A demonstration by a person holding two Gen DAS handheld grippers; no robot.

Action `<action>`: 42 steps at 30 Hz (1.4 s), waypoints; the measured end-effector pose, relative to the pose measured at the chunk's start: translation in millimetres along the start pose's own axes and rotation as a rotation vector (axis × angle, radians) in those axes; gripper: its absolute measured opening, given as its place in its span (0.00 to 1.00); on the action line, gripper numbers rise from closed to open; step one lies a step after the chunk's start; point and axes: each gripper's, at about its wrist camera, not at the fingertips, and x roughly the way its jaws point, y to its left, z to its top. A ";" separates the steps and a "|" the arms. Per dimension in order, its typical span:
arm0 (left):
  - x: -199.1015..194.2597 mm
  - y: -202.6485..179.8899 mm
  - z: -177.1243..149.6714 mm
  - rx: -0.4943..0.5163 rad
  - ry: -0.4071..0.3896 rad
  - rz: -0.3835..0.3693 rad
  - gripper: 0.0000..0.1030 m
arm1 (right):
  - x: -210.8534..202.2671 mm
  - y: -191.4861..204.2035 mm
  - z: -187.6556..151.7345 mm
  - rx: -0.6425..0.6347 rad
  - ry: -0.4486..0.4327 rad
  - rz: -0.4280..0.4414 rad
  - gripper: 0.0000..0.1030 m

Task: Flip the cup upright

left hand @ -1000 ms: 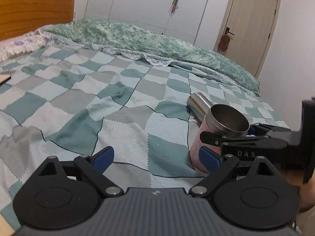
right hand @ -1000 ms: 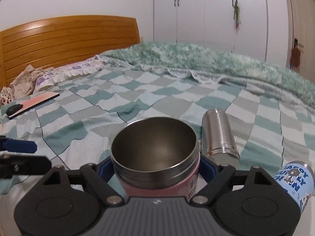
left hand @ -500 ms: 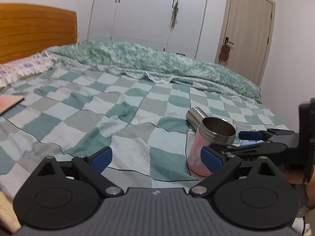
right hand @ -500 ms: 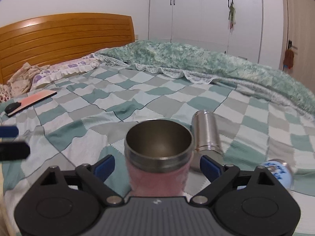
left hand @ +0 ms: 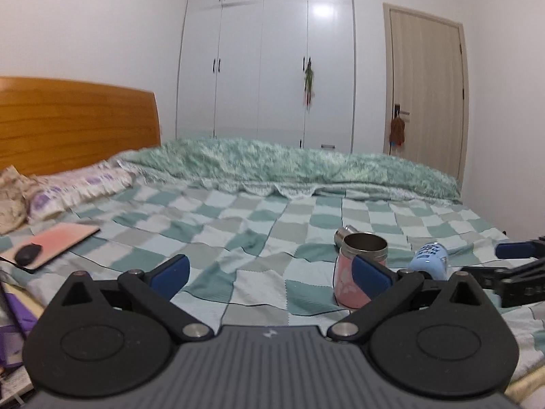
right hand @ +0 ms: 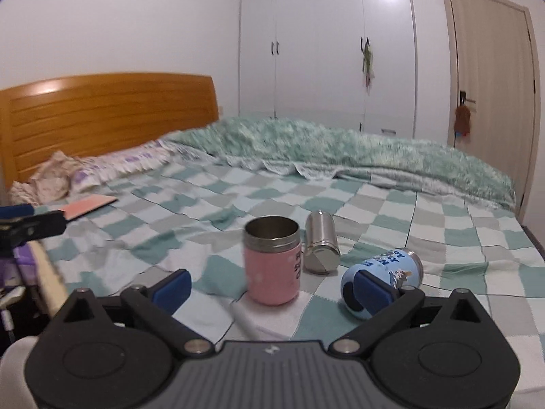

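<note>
Pink-sleeved steel cup (right hand: 272,261) probably handles light, rigid, with a slippery bare rim; the sleeved middle looks the safest hold. It stands upright, mouth up, on the checked bedspread (right hand: 442,225), at twelve o'clock from the empty, wide-open right hand-held gripper (right hand: 272,284). Left hand-held gripper (left hand: 269,271) gapes empty too.

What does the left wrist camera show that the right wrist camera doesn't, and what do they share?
Only the left wrist view shows the black mouse lying on the pink pad, and the right claw open at its edge. Only the right wrist view shows the blue cup's dark base and the left claw at its left edge. Both show the pink cup standing upright with its mouth up, the steel bottle and the blue cup lying on their sides, the checkered blanket and the wooden headboard.
</note>
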 end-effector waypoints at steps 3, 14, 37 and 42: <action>-38.9 1.3 -7.0 0.020 -0.067 0.001 1.00 | -40.8 8.7 -13.5 0.034 -0.045 -0.018 1.00; -135.7 -6.0 -52.6 0.024 -0.157 0.052 1.00 | -135.0 63.2 -56.0 0.017 -0.150 -0.083 1.00; -210.7 -23.0 -102.6 0.017 -0.201 0.038 1.00 | -210.7 110.4 -107.3 0.042 -0.213 -0.078 1.00; -209.4 -23.5 -100.4 0.024 -0.214 0.034 1.00 | -209.4 112.4 -106.8 0.033 -0.218 -0.063 1.00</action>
